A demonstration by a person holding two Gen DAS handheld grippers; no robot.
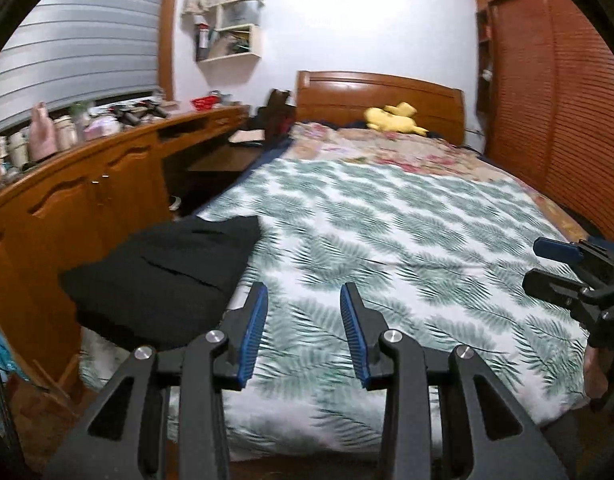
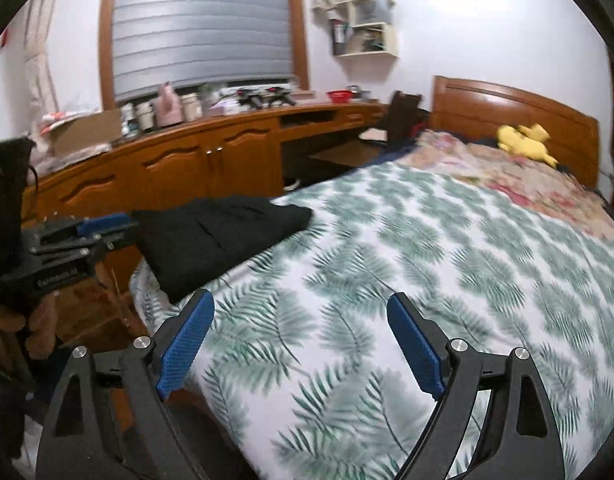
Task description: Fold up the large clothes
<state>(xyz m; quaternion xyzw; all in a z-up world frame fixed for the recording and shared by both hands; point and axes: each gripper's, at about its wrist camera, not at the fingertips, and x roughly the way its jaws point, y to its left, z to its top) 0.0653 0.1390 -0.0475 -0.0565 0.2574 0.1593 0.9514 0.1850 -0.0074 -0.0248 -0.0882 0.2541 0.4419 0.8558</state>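
Left gripper (image 1: pixel 303 300) over near edge of bed (image 1: pixel 387 216), fingers (image 1: pixel 254 332) part-way apart, nothing between them. Right gripper (image 2: pixel 301 316) over same near edge, fingers (image 2: pixel 185 344) spread wide, also empty; only leaf-print cover (image 2: pixel 387 264) visible in gap.

Black folded garment (image 1: pixel 163 276) lying flat at near left corner of bed, on leaf-print cover, one side reaching left edge of mattress. Same garment (image 2: pixel 219 240) in right wrist view, just beyond and left of right gripper's left finger, apart from it. No contact between either gripper and garment.

Right gripper (image 1: pixel 575 276) seen side-on at right margin of left wrist view; left gripper (image 2: pixel 87 236) side-on at left margin of right wrist view, near garment's left end, contact not determinable.

Floral quilt (image 1: pixel 387 148) across far part of bed, yellow plush toy (image 1: pixel 391 118) at headboard (image 1: pixel 379 92). Wooden counter (image 2: pixel 211 144) along left side of bed, cluttered top below blind (image 2: pixel 199 24). Wall shelf (image 2: pixel 367 20) above. Slatted wardrobe doors (image 1: pixel 547 92) along right side.
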